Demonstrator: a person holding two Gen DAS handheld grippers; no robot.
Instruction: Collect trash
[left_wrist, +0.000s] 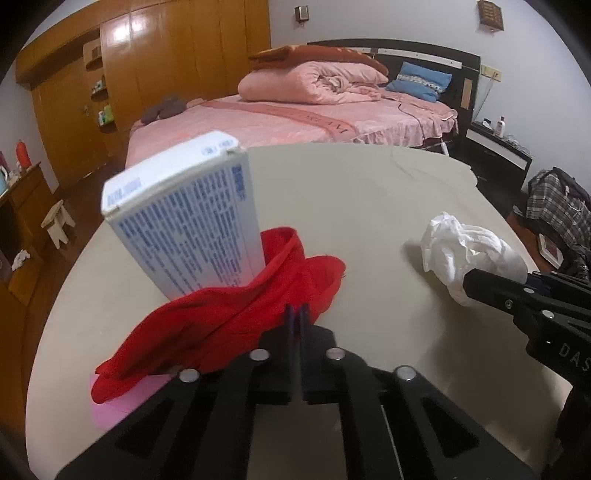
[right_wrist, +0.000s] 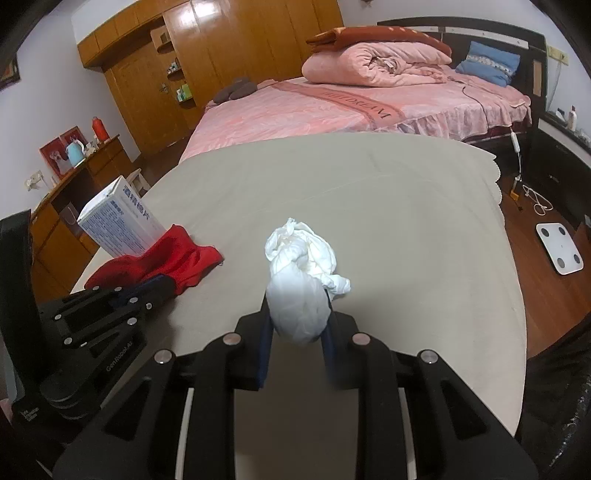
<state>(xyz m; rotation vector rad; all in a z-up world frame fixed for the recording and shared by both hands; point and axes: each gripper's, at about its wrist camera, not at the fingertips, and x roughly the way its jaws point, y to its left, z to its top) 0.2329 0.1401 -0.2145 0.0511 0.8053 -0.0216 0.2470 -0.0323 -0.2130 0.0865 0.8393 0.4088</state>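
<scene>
A red cloth bag (left_wrist: 236, 317) lies crumpled on the beige table (left_wrist: 369, 199), with a white and blue printed box (left_wrist: 184, 218) standing tilted in its mouth. My left gripper (left_wrist: 297, 314) is shut, its tips pinched at the bag's near edge. To the right, a crumpled white paper wad (left_wrist: 465, 247) is held just above the table by my right gripper (left_wrist: 471, 278). In the right wrist view the right gripper (right_wrist: 297, 325) is shut on the wad (right_wrist: 299, 295). The left gripper (right_wrist: 162, 286), the bag (right_wrist: 173, 254) and the box (right_wrist: 118, 225) show at the left.
A pink sheet (left_wrist: 122, 402) lies under the bag's near corner. Beyond the table (right_wrist: 388, 206) stands a pink bed (right_wrist: 332, 107), with a wooden wardrobe (right_wrist: 229, 48) behind it. A white scale (right_wrist: 559, 249) lies on the floor at the right, and a small stool (left_wrist: 57, 221) at the left.
</scene>
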